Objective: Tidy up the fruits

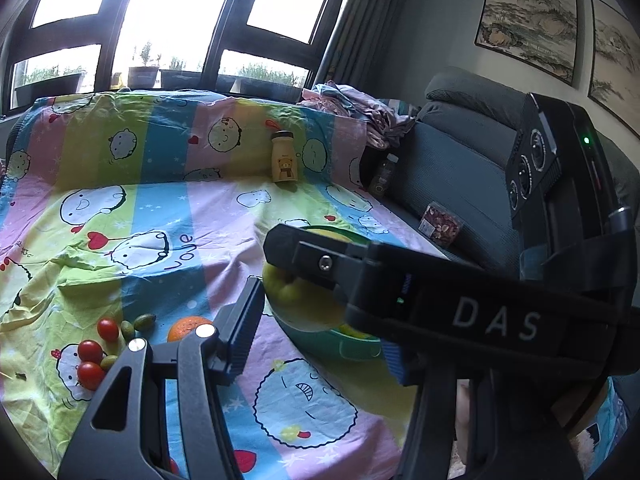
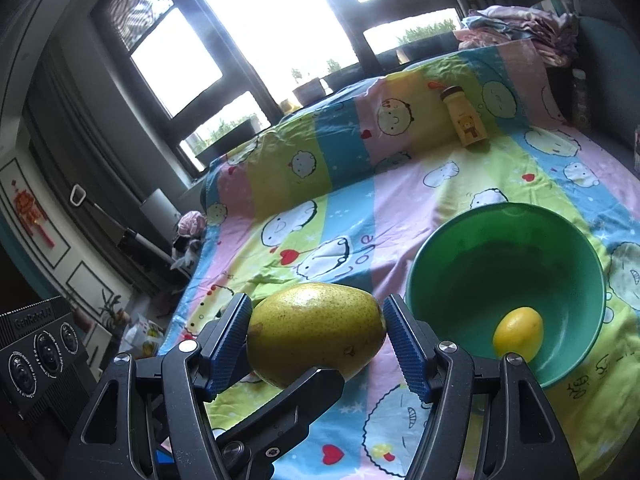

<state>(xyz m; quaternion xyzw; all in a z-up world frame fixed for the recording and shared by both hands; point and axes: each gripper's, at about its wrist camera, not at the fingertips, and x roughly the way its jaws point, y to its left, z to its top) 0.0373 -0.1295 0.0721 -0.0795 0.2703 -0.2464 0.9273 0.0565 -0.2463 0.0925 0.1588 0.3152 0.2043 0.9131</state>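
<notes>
Pear (image 2: 316, 332) sits clamped sideways in the right gripper (image 2: 318, 338), beside the green bowl (image 2: 440, 264) holding a lemon (image 2: 518, 334), probably bound there; left gripper's (image 1: 316, 328) jaws stand apart, seemingly empty.

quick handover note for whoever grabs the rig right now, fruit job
Right gripper: jaws shut on the pear, held beside the green bowl.
Left gripper: nothing held.
Done: lemon is in the bowl.
Left: drop the pear in, then fetch the orange, cherry tomatoes and small green fruits from the bedsheet.
</notes>
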